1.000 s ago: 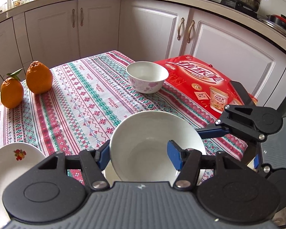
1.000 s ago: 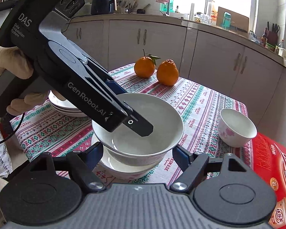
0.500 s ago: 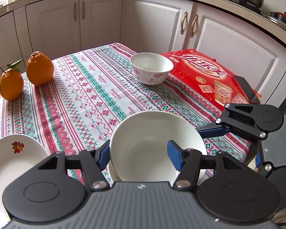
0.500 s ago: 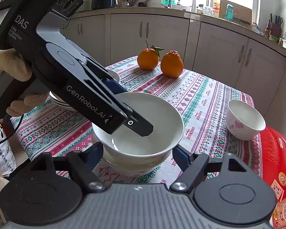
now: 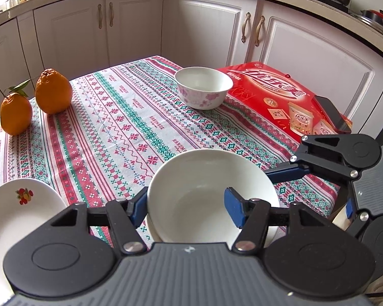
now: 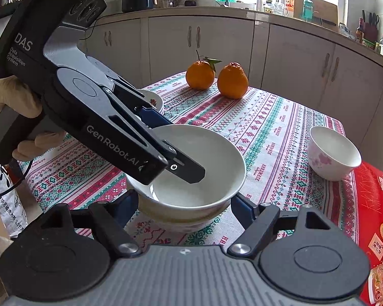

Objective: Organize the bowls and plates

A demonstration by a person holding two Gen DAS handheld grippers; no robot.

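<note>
On a kitchen table under a red, green and white patterned tablecloth (image 5: 120, 127), the left gripper (image 5: 185, 210) straddles the near wall of a plain white ceramic bowl (image 5: 206, 191), one blue pad inside and one outside; its jaws are just opening on that wall. The bowl sits nested in another white bowl (image 6: 191, 218) at the table's 6 o'clock edge. The right gripper (image 6: 183, 204) brackets the stack with open jaws, pads clear of it. A small white pink-flowered bowl (image 5: 203, 90) stands at 1 o'clock, a fruit-printed white plate (image 5: 20, 209) at 8 o'clock, two oranges (image 5: 37, 102) at 10 o'clock.
</note>
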